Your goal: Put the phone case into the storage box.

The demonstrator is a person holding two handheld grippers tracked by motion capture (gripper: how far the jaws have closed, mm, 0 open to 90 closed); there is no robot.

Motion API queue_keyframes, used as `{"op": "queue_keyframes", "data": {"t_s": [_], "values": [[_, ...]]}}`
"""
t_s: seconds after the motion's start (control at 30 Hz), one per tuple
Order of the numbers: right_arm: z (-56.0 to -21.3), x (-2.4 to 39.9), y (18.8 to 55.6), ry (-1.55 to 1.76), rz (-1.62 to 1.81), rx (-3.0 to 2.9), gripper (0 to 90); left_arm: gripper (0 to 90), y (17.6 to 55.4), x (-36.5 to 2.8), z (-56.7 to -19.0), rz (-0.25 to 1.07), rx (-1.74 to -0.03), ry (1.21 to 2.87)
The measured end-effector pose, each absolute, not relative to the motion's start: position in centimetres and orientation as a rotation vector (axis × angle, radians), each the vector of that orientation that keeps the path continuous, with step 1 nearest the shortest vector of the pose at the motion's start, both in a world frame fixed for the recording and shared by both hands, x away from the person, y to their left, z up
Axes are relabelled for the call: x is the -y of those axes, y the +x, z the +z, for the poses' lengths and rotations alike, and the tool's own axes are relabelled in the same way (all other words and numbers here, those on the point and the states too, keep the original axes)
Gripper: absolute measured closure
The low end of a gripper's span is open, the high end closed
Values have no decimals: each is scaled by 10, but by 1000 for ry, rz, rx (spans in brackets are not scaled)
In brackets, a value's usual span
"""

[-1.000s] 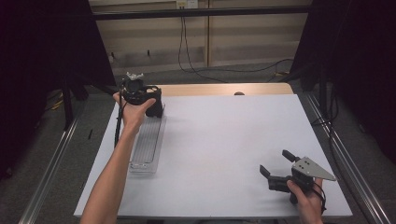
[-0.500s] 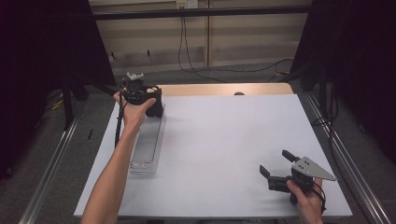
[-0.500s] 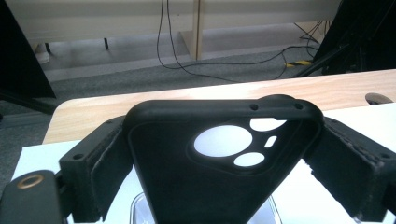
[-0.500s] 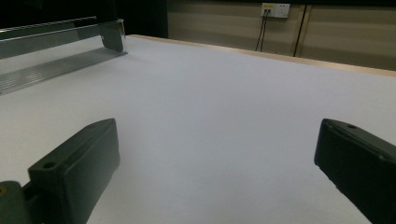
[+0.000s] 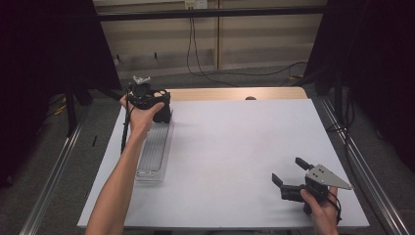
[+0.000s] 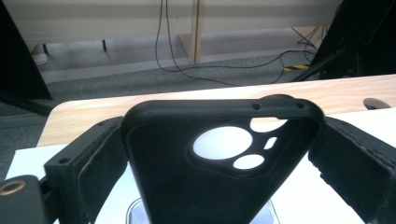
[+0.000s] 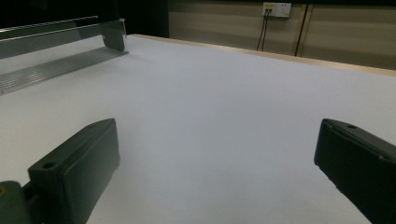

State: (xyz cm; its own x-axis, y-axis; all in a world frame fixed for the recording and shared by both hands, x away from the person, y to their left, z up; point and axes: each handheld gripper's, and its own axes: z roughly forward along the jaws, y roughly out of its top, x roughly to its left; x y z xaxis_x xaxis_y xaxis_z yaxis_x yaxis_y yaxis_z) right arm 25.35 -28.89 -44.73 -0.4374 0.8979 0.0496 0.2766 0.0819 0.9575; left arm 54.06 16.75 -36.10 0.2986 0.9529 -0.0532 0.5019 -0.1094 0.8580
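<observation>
A black phone case [image 6: 224, 163] with round camera cut-outs stands upright between the jaws of my left gripper [image 6: 219, 135], which is shut on its two sides. In the high view the left gripper [image 5: 156, 106] is held at the table's far left corner, over the far end of a clear ridged plastic tray [image 5: 152, 152]. My right gripper [image 5: 288, 169] rests low at the near right of the white table [image 5: 235, 147], open, with nothing between its jaws. The right gripper view shows the same open right gripper [image 7: 222, 135] above bare white surface.
A strip of wooden tabletop [image 5: 235, 93] with a dark hole [image 5: 250, 98] runs along the far edge. Metal rails [image 5: 362, 171] flank the table. Cables [image 6: 187, 56] hang down the back wall. The clear tray [image 7: 60, 56] lies far left in the right gripper view.
</observation>
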Motion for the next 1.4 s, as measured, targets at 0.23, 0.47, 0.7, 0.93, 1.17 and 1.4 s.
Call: {"op": "queue_keyframes", "data": {"t_s": [0.23,0.47,0.7,0.93,1.17,1.4], "values": [[-447,288,254,1157,1373,-1786,0,43,542,-171,-359,698,-1296,1700],[-447,288,254,1161,1375,-1781,0,40,542,-174,-356,714,-1256,1677],[-447,289,254,1160,1372,-1783,0,36,543,-175,-355,707,-1239,1649],[-447,289,254,1160,1373,-1783,0,35,542,-175,-353,720,-1200,1626],[-447,289,254,1155,1371,-1784,0,32,541,-180,-348,710,-1178,1585],[-448,289,254,1156,1371,-1783,0,32,538,-186,-342,693,-1139,1585]]}}
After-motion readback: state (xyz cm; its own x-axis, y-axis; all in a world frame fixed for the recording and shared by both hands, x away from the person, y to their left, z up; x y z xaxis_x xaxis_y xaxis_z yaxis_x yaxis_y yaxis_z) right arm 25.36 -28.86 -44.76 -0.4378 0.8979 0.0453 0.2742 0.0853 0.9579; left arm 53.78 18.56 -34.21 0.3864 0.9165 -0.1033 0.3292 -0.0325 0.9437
